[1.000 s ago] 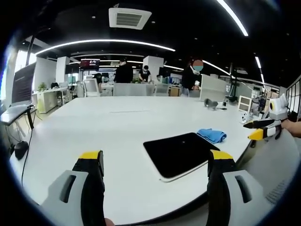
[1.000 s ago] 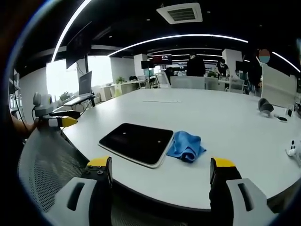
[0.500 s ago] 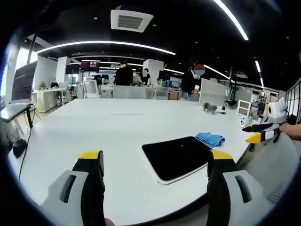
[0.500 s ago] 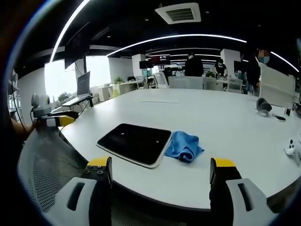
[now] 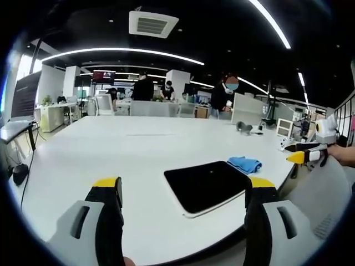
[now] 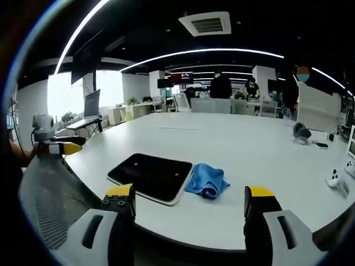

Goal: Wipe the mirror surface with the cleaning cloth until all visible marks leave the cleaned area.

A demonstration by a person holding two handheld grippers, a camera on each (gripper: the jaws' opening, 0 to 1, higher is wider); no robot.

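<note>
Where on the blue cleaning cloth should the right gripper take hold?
Probably the raised fold on top of the blue cloth, approached from above with the open right gripper. It lies crumpled beside the mirror, so its bunched ridge gives the jaws more than its flat edges.

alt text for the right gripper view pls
A flat dark rectangular mirror with a pale rim lies near the edge of a large white table, with a crumpled blue cleaning cloth against its right side. The right tool, jaws apart and empty, is held short of the table edge. The left tool shows at far left above a grey mesh chair back.
</note>
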